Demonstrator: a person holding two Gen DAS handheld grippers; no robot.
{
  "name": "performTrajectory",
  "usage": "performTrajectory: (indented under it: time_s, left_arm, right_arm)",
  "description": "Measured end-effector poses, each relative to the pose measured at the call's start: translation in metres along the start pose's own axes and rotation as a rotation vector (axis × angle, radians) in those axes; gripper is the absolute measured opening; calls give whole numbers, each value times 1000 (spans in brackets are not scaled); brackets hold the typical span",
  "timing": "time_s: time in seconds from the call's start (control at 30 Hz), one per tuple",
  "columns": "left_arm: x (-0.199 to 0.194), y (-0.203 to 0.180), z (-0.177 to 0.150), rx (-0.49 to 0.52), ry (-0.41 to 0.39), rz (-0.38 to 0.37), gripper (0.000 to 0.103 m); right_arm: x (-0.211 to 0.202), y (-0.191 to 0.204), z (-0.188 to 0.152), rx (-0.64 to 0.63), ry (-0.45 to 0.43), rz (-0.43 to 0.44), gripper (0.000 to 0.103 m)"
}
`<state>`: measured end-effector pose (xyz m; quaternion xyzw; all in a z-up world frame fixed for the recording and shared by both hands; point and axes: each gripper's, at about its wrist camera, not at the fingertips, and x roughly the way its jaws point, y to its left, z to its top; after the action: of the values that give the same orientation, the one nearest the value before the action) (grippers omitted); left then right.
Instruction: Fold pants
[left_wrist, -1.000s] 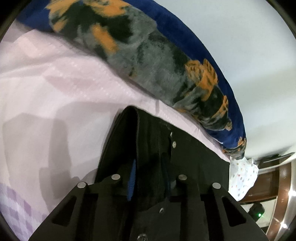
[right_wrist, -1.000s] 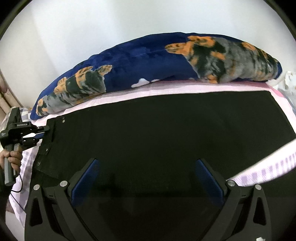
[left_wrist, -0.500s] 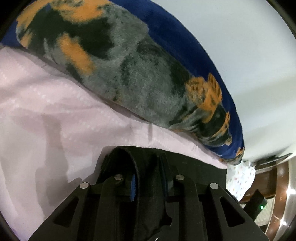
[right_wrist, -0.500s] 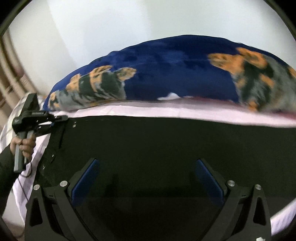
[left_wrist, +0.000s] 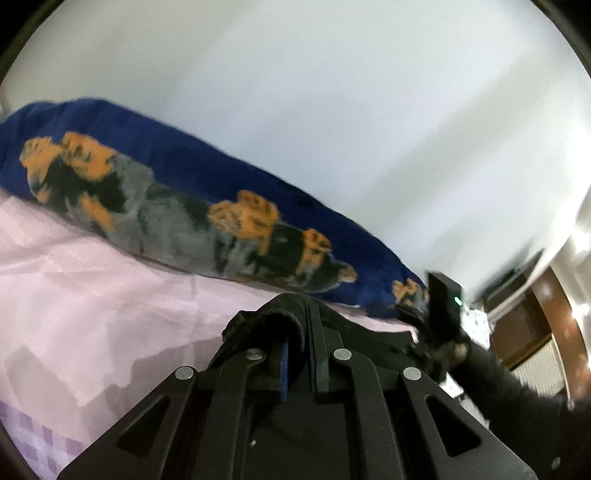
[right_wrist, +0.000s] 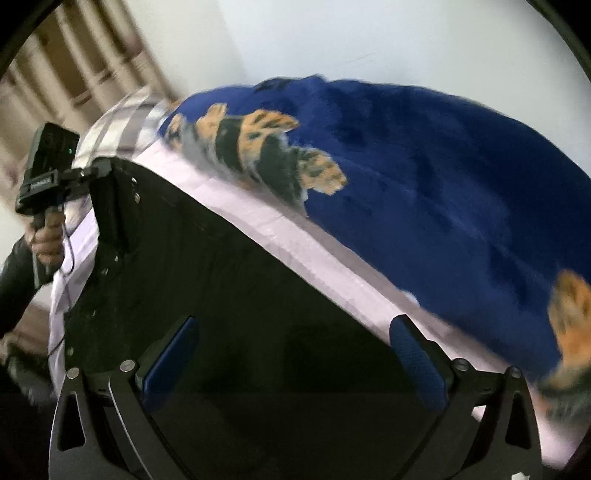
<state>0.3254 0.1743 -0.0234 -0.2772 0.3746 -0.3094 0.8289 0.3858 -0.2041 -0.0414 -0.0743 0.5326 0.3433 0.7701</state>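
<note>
— So, how many garments are on the bed?

— One: a single pair of black fabric pants, spread flat over the pale pink bedsheet, with small metal studs showing near the waistband end at the left of my right camera.

— And your tongs?

— Two. My left tongs are drawn together and clamped on a bunched fold of the pants at the waistband; the cloth humps up over the fingertips, with one blue pad visible against it. My right tongs stand wide apart, both blue pads bare, hovering just over the dark cloth with nothing between them.

— Can each camera see the other tool?

— Yes. From the right wrist, the left tool sits at the far left, its tips on the waistband corner, a bare hand round the handle. From the left wrist, the right tool is blurred at the right edge.

— Anything else on the bed?

— One long navy plush blanket with orange, grey and black patches, rolled along the far side beside the pants, against a plain white wall.
</note>
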Motion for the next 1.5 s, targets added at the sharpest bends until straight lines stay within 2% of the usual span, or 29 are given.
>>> performTrajectory:
  time_s: [0.13,0.23,0.3,0.37,0.4,0.47,0.5,0.63,0.73,0.8,0.93,1.07,1.23,1.37,1.5]
  left_arm:
    - [-8,-2,-2,8,-7,-8,8]
    - [-8,-2,-2,6,-11,-2,8]
    - [-4,-2,-1,4,-10,9,8]
    - [-3,-4,-1,1,-5,16,8]
    - [-3,-5,0,5,-1,24,8]
    - [-4,-7,-1,19,2,40,8]
    - [-4,-8,0,26,3,54,8]
    - [-7,-12,-2,48,-5,96,8]
    - [-19,-22,-6,69,-15,96,8]
    - [-32,-33,-12,96,-18,79,8]
    - [-57,-53,-31,147,-5,56,8]
    - [-86,-67,-67,197,48,47,9]
    - [-111,-68,-121,211,135,69,12]
    - [-111,-58,-169,219,237,137,13]
    - [-101,-53,-208,272,327,225,13]
  right_arm:
    - [13,-11,10,-69,111,55,84]
    - [19,-25,5,-87,187,62,63]
    - [24,-34,2,-80,229,39,56]
    - [20,-45,-10,-64,250,10,43]
    - [16,-51,-16,-45,254,-19,40]
    - [8,-55,-24,-18,245,-66,19]
    - [0,-53,-29,-14,221,-92,15]
    - [-40,-21,-44,-22,96,-203,11]
    - [-75,9,-60,-7,14,-275,10]
    - [-93,37,-76,-8,-24,-331,10]
    - [-118,76,-111,21,-68,-387,10]
    - [-131,106,-156,66,-86,-394,9]
    - [-123,136,-212,179,-83,-332,9]
    - [-100,145,-240,235,-43,-319,9]
    - [-81,145,-257,276,-10,-319,9]
